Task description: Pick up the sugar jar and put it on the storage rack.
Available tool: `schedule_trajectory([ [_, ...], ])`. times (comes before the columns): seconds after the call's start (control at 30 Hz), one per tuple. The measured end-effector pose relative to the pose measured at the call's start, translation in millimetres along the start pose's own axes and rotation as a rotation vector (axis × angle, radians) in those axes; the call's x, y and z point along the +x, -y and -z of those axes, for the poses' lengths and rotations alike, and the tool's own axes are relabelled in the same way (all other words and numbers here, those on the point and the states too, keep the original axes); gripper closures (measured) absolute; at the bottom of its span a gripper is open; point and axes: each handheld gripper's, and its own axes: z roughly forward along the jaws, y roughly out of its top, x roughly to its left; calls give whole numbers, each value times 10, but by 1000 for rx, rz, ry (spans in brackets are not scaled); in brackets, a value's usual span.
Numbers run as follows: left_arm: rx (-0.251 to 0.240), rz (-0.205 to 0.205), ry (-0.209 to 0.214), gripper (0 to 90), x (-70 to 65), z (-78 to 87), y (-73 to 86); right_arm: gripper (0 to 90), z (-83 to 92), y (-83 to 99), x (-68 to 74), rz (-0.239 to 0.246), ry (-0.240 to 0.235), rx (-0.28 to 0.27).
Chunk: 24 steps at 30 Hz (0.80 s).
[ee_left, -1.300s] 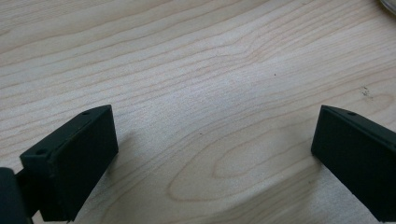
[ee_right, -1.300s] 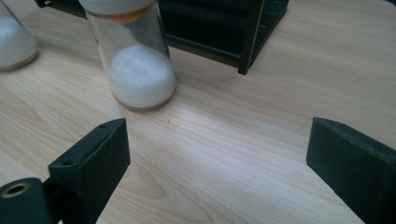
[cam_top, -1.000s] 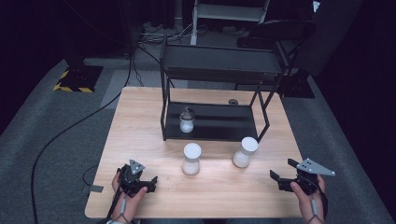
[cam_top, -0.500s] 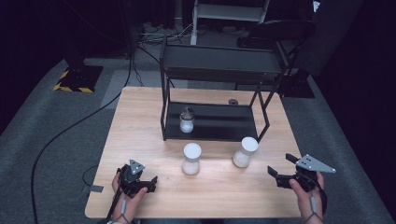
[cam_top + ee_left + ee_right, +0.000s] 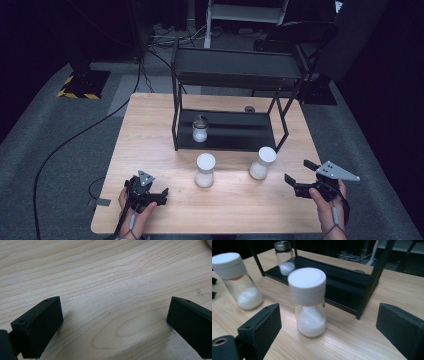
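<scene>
Since the earlier frames the right gripper [image 5: 299, 176] is sitting slightly further in toward the table's right edge, while the left gripper [image 5: 159, 190] and all three jars are lying where they were. In the high view the right gripper is hovering at the table's near right corner, its jaws standing wide apart with nothing between them, and pointing toward the nearer white-capped jar [image 5: 262, 162]. That jar is standing upright on the wooden table [image 5: 150, 125], just in front of the black rack [image 5: 235, 70] and near its right front leg. In the right gripper view the same jar [image 5: 309, 301] is showing between the two black jaws but ahead of them, apart from both, with white powder filling its lower part. A second white-capped jar [image 5: 205, 170] is standing upright further left, near the table's middle, well apart from the first. A small metal-capped jar [image 5: 200, 128] is resting on the rack's lower shelf, toward its left side. The left gripper is resting low at the near left of the table, held in the person's hand; in the left gripper view its jaws are gaping wide over bare wood grain, holding nothing.
</scene>
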Motion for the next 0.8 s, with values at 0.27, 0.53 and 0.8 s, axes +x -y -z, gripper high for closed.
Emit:
schedule_trajectory([
  [0.27, 0, 0, -1, 6, -2, 0, 1, 61, -56, -111, 84, 6, -27, -12],
  [0.53, 0, 0, -1, 6, -1, 0, 0, 50, -141, -215, 220, 35, -40, -45],
  [0.8, 1, -2, -1, 5, -2, 0, -1, 47, -289, -288, 349, 55, -45, -33],
])
